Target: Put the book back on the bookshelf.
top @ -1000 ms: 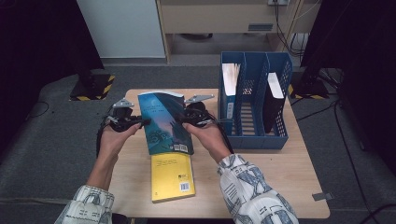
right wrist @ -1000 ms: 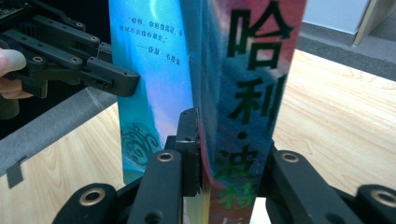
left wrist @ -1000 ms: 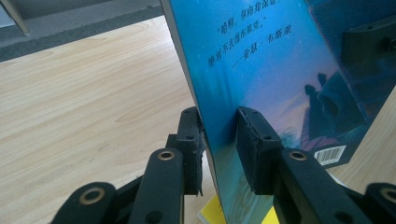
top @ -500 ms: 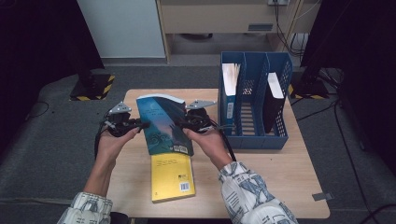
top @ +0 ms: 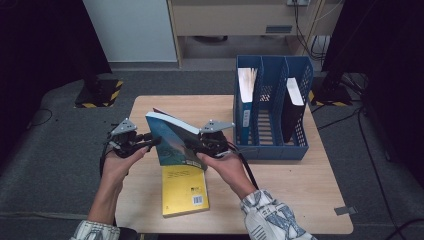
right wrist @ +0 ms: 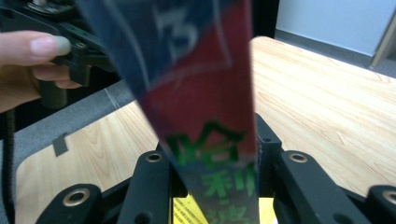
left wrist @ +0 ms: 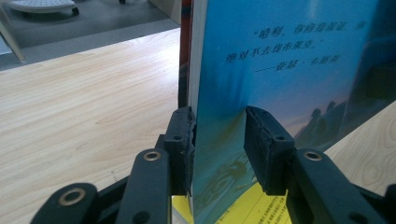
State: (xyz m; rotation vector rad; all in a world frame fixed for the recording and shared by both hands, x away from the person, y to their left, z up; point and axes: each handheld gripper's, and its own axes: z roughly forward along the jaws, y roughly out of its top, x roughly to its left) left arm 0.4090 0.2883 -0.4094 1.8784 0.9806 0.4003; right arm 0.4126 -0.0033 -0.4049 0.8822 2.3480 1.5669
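Note:
A blue-covered book [top: 172, 140] stands tilted on edge above a yellow book [top: 184, 192] that lies flat on the table. My right gripper [top: 192, 145] is shut on the blue book's spine [right wrist: 196, 93], which fills the space between its pads, though its jaws have just been opening slightly. My left gripper [top: 150, 142] straddles the opposite page edge. In the left gripper view [left wrist: 219, 121] one pad [left wrist: 184, 135] rests against the pages while the other stands off the blue cover [left wrist: 289, 70]. Its jaws have just been opening too.
A blue three-slot file rack [top: 272, 150] stands at the table's right, with a blue white-paged volume [top: 245, 100] in its left slot and a dark one [top: 292, 107] in its right slot. Bare wood [top: 290, 190] lies in front of the rack.
Both hands have carried the blue book a little toward the person's side of the table, over the yellow book, and it now leans further to the left.

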